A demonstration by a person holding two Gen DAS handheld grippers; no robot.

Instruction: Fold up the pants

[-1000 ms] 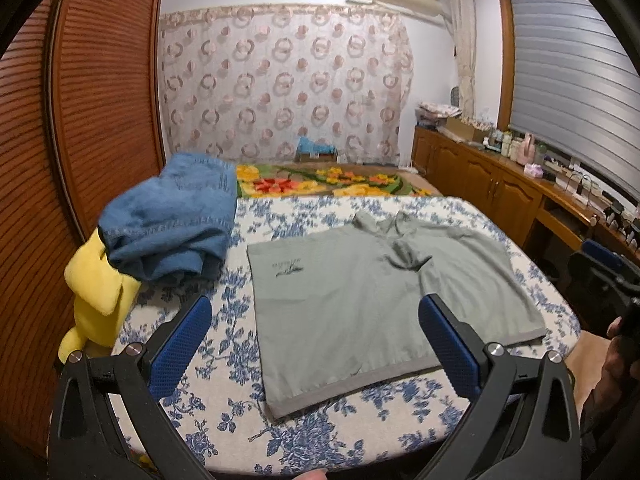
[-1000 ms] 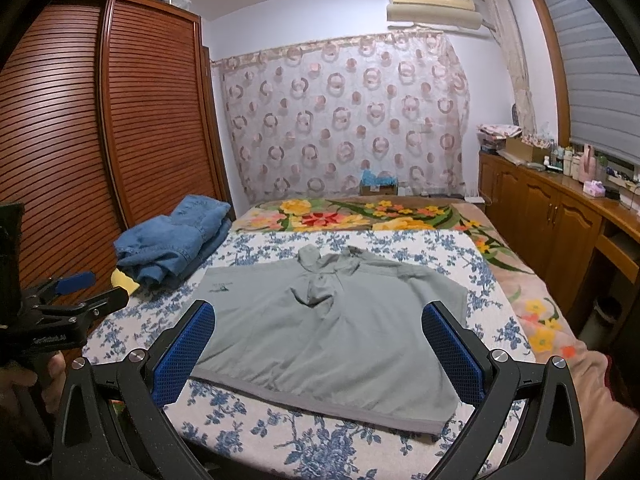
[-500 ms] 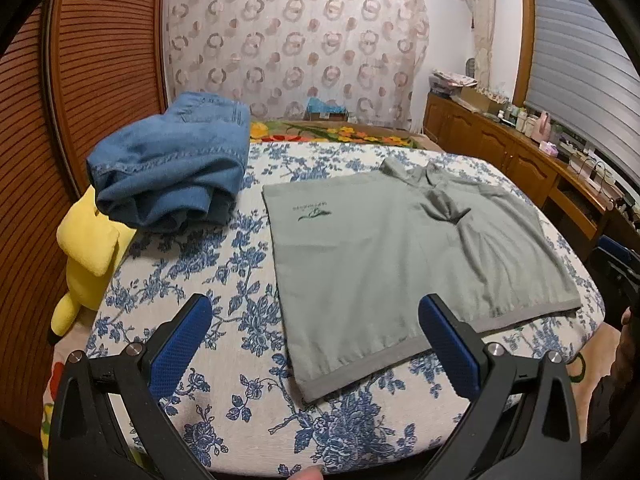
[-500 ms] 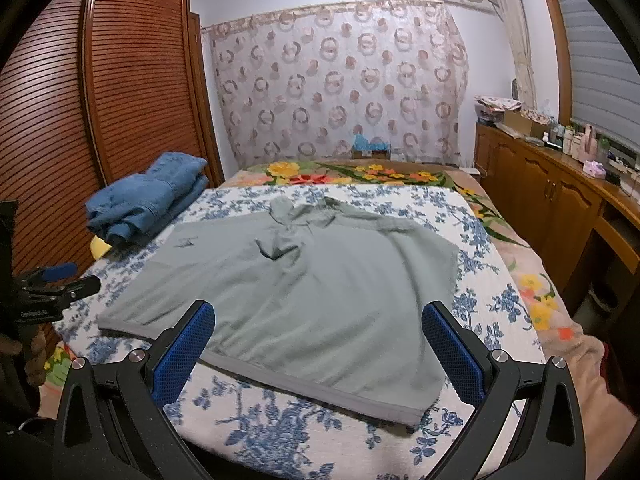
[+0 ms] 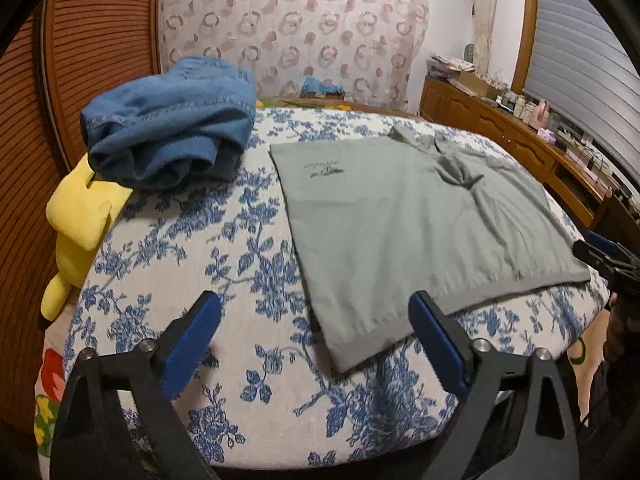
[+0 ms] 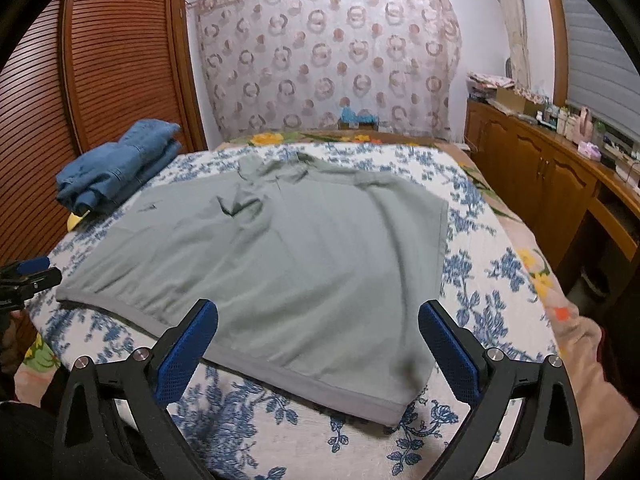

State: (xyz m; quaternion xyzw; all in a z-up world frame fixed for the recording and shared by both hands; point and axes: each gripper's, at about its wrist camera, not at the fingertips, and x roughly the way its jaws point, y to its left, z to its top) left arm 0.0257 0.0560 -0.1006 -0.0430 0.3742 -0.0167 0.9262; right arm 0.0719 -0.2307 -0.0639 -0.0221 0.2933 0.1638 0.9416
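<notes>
A grey-green garment (image 5: 400, 224) with a collar and a small chest logo lies spread flat on the floral bed cover (image 5: 192, 240). Its near hem runs along the bed's front edge (image 6: 280, 376). My left gripper (image 5: 314, 308) hovers just above the hem's left corner; its jaws are closing, with nothing pressed between the blue pads. My right gripper (image 6: 318, 312) hangs open over the hem's right part, and the cloth lies below it untouched. A crumpled heap of blue jeans (image 5: 168, 120) sits at the far left of the bed.
A yellow plush toy (image 5: 76, 228) lies under the jeans at the bed's left edge. A slatted wooden wardrobe (image 6: 100, 60) stands at the left, and wooden cabinets (image 6: 540, 168) line the right wall. The other gripper shows at the edge of each view.
Both grippers have sunk toward the bed's front edge and tilted down, so the garment fills more of each view. The left jaws stand slightly narrower than before.
</notes>
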